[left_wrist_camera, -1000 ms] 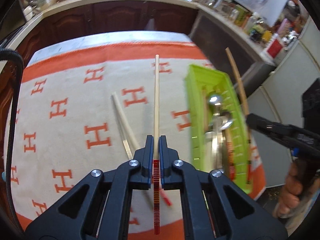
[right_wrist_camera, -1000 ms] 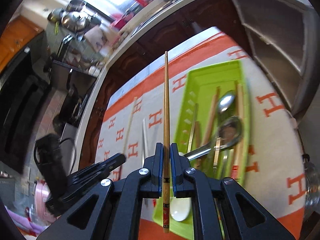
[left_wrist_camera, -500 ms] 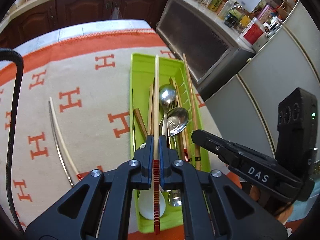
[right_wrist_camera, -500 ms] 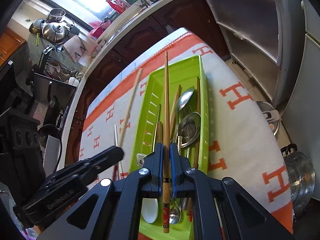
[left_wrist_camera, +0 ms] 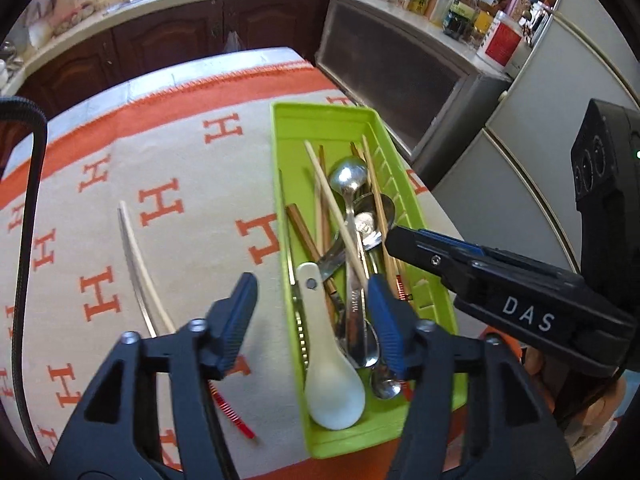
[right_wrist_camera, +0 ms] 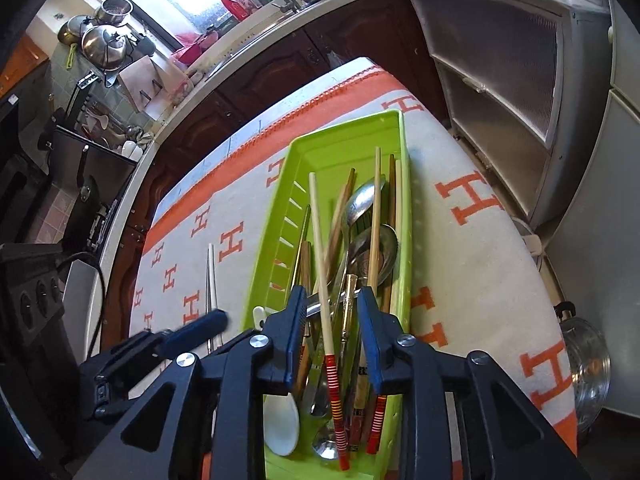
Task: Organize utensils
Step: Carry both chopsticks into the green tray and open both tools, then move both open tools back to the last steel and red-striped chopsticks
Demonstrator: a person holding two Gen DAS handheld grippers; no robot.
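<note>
Green tray of chopsticks under both tongs, left and right, opening, empty.

The green tray under my tools is crowded along its near half: spoons, chopsticks and a white ladle spoon cross one another there, leaving bare floor only at its far end. My right tool, jaws opening, stands over that pile; my left tool, also opening, straddles the tray's left wall. To the left the cloth-covered table lies open, except for a pair of chopsticks.
</note>
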